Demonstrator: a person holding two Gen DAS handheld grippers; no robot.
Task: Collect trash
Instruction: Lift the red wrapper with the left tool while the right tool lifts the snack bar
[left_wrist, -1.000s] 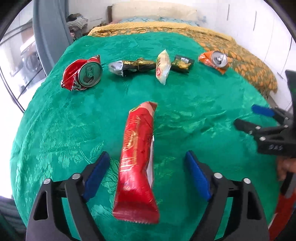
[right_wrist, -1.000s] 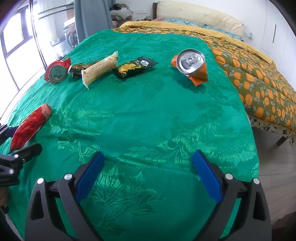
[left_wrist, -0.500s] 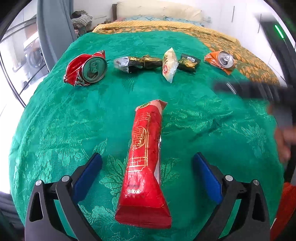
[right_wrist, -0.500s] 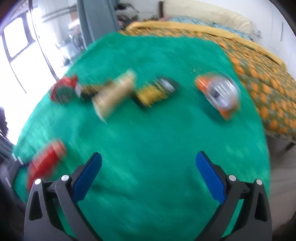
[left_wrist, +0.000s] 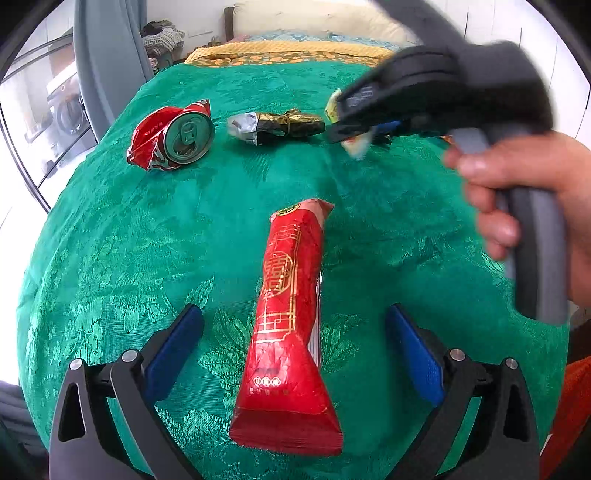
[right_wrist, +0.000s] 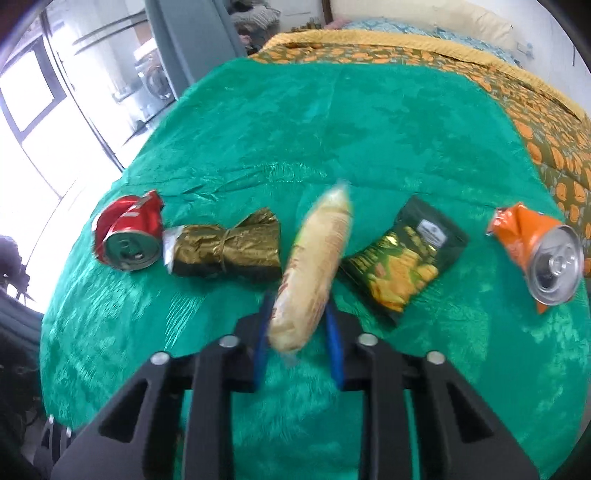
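The right gripper (right_wrist: 297, 341) had just closed and was grasping the near end of the cream wrapper (right_wrist: 314, 273), its blue pads pressed against both sides of the packet. That wrapper lay in the far row of litter on the green cloth (right_wrist: 369, 140), between the gold foil wrapper (right_wrist: 225, 251) on its left and the dark snack packet (right_wrist: 406, 262) on its right. At the left end of the row lay the crushed red can (right_wrist: 127, 236); at the right end, the crushed orange can (right_wrist: 539, 251). A person's hand (left_wrist: 524, 195) gripped the right tool's grey handle.

The left gripper (left_wrist: 295, 350) was released, jaws spread wide, the pads well apart from the long red wrapper (left_wrist: 288, 321) lying lengthwise between them on the near part of the cloth. Neither pad touched it.
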